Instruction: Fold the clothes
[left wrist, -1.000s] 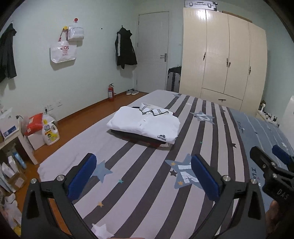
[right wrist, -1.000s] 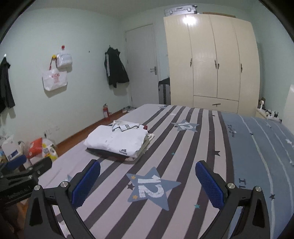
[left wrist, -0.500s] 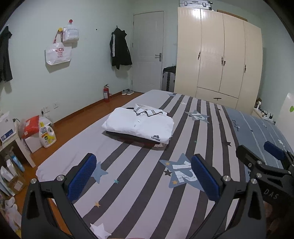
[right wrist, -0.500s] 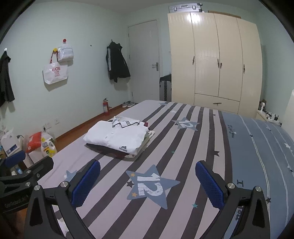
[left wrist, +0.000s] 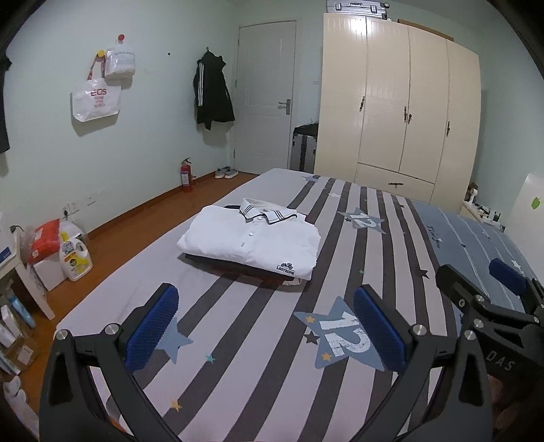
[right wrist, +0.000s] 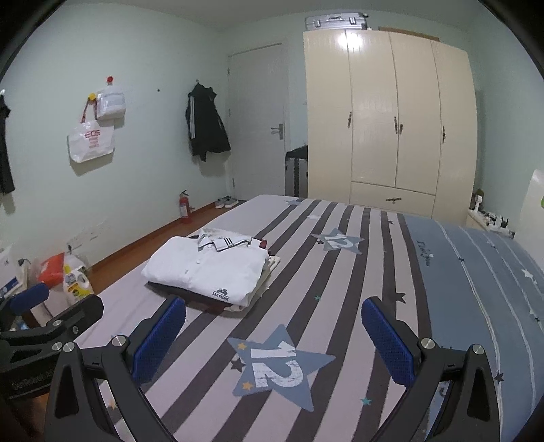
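Left wrist: folded shirt stack (left wrist: 250, 243) on bed (left wrist: 391, 258); wardrobe (left wrist: 397, 112) behind.

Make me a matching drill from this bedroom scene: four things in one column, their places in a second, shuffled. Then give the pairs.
Things:
1. white polo shirt
2. fire extinguisher
3. silver suitcase
4. black jacket

Places:
A. on top of the wardrobe
B. hanging on the wall left of the door
C. folded on top of a pile on the striped bed
D. standing on the floor against the wall

Pairs: 1-C, 2-D, 3-A, 4-B
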Demonstrator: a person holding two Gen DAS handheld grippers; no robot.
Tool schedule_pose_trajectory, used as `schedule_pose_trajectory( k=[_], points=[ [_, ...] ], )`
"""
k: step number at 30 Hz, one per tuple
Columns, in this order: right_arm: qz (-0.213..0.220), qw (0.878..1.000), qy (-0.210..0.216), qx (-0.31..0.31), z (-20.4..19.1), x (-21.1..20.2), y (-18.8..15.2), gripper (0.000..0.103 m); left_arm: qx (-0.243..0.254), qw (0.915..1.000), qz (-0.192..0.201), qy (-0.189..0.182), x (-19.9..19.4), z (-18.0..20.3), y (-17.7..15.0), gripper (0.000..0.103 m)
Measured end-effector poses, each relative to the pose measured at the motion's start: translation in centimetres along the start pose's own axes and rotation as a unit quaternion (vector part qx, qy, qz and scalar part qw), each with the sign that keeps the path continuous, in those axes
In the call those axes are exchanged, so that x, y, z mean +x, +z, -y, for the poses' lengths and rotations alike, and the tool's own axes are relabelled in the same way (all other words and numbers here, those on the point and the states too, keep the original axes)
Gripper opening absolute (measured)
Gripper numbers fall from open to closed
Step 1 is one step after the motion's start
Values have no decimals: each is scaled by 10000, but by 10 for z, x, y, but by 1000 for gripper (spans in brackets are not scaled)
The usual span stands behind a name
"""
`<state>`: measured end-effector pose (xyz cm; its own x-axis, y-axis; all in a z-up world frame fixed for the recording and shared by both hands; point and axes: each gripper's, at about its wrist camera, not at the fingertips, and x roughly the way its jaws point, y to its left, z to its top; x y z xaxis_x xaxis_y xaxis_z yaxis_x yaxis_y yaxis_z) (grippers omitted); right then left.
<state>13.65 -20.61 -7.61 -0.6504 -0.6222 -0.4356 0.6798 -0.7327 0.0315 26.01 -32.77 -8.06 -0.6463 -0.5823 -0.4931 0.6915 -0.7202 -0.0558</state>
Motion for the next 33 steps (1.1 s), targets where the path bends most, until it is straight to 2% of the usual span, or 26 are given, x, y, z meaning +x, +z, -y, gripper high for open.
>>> schedule_pose_trajectory(
  k=[14, 33],
  points=[
    [11, 9996, -235, 129, -15, 27, 3, 102, 106, 9999, -2, -74, 35, -32, 13, 102],
    [-10, 9997, -207, 146, -24, 32, 0, 102, 119, 9999, 16, -94, 34, -38, 15, 102]
  ],
)
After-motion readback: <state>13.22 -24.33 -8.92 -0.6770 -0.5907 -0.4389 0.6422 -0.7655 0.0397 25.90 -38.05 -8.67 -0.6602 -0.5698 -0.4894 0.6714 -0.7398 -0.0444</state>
